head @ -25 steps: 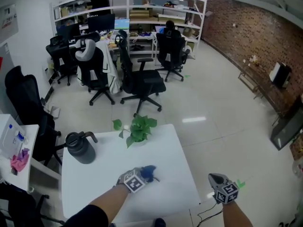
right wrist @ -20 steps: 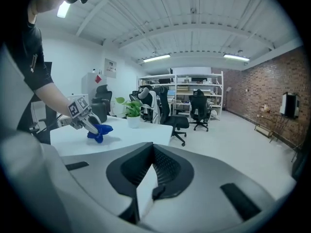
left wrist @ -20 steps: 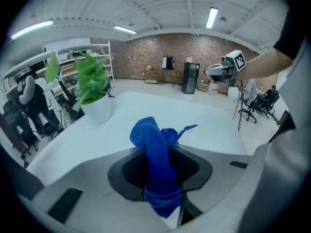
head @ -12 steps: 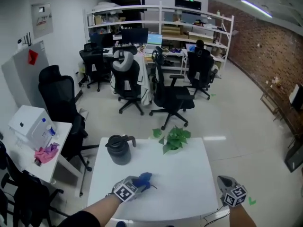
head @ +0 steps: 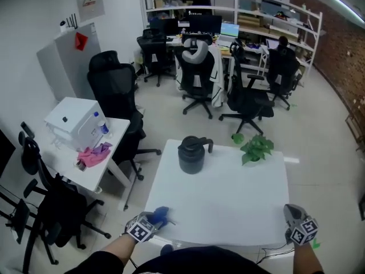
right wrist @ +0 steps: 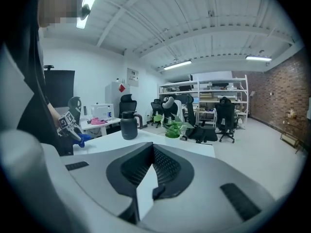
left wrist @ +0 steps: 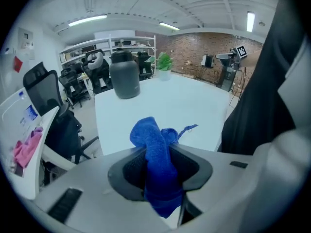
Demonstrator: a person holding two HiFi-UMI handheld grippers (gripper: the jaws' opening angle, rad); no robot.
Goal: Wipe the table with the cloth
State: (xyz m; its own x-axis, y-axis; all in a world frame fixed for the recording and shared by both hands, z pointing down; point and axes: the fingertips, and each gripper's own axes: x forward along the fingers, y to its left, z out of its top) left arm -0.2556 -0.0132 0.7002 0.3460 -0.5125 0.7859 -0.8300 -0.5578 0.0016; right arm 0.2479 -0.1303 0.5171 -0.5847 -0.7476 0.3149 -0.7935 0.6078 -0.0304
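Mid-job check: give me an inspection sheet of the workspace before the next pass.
Surface: white table, no spills made out.
Job's things: blue cloth, clamped in the left hand-held gripper at the near left corner.
Clutter: dark jug and potted plant along the far edge.
Grippers: left shut on the cloth; right hand-held gripper shut, empty, by the near right corner.
Cables: nothing seen.
Surroundings: office chairs; side table with a pink rag at left.
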